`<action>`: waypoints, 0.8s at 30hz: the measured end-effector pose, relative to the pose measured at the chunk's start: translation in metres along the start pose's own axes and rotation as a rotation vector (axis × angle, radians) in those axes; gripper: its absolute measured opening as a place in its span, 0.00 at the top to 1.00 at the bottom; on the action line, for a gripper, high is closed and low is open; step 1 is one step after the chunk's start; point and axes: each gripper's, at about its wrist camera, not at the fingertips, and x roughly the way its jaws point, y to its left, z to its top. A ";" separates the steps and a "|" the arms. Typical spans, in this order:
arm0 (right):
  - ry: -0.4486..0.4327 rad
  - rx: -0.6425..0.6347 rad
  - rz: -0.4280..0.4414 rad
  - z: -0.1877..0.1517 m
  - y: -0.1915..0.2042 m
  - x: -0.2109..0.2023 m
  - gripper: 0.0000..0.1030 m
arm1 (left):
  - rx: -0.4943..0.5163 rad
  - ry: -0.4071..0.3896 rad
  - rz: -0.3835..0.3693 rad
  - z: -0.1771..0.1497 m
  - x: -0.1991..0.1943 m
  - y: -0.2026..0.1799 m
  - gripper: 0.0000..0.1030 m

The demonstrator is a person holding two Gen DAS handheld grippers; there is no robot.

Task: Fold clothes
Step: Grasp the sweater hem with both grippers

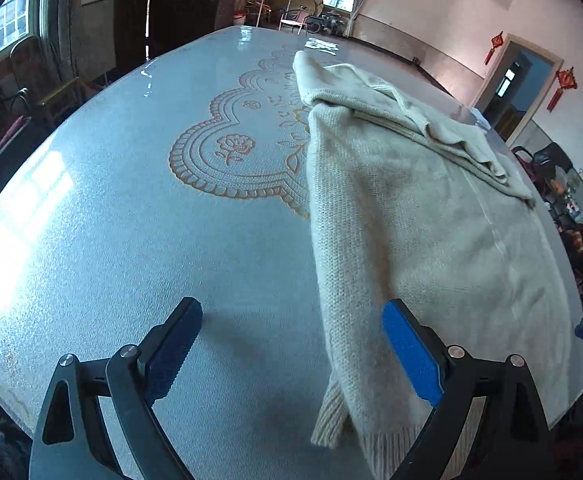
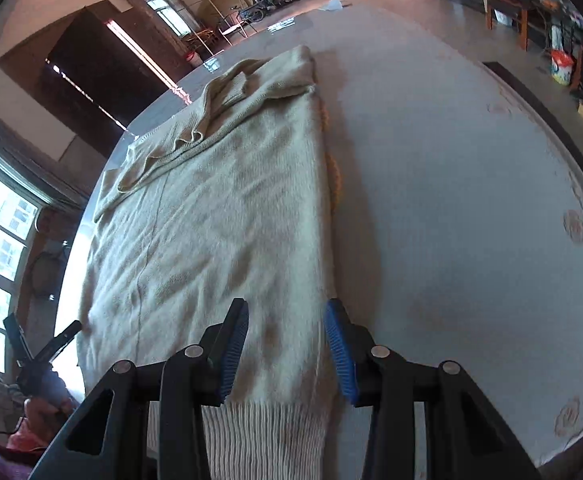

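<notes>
I hover my left gripper and right gripper, jaws spread and empty, over the cream knitted sweater's ribbed hem; I'd pinch both hem corners evenly before folding across the bench.

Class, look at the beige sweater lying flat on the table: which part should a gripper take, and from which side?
Grip the ribbed hem at a near corner, coming from the table's near edge. The sweater lies flat there, so its hem is probably the easiest edge to pinch.
</notes>
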 end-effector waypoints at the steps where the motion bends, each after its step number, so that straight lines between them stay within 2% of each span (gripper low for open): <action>1: 0.004 0.035 0.021 -0.009 -0.007 -0.006 0.61 | 0.008 0.016 -0.021 0.000 -0.002 0.001 0.09; 5: 0.044 0.151 0.049 -0.046 -0.021 -0.011 0.59 | 0.065 0.076 -0.084 -0.004 -0.009 0.000 0.09; 9: 0.044 0.129 0.086 -0.067 -0.017 -0.010 0.60 | 0.166 0.126 -0.074 -0.011 -0.010 -0.012 0.09; 11: 0.044 0.109 0.070 -0.066 -0.010 -0.009 0.60 | 0.220 0.149 -0.055 -0.016 -0.008 -0.023 0.08; 13: 0.043 0.090 0.058 -0.065 -0.002 -0.005 0.60 | 0.288 0.164 -0.044 -0.021 -0.004 -0.036 0.04; 16: 0.040 0.036 -0.010 -0.062 0.014 0.001 0.57 | 0.389 0.151 0.005 -0.028 0.005 -0.055 0.01; 19: 0.063 -0.119 -0.135 -0.061 0.042 0.011 0.51 | 0.368 0.108 -0.003 -0.030 0.006 -0.057 0.01; 21: 0.084 -0.250 -0.240 -0.064 0.061 0.021 0.51 | 0.364 0.103 -0.017 -0.028 0.007 -0.057 0.01; 22: 0.088 -0.313 -0.298 -0.066 0.069 0.026 0.57 | 0.361 0.100 -0.025 -0.027 0.007 -0.057 0.01; 24: 0.086 -0.365 -0.337 -0.070 0.078 0.031 0.80 | 0.350 0.106 -0.061 -0.025 0.006 -0.054 0.03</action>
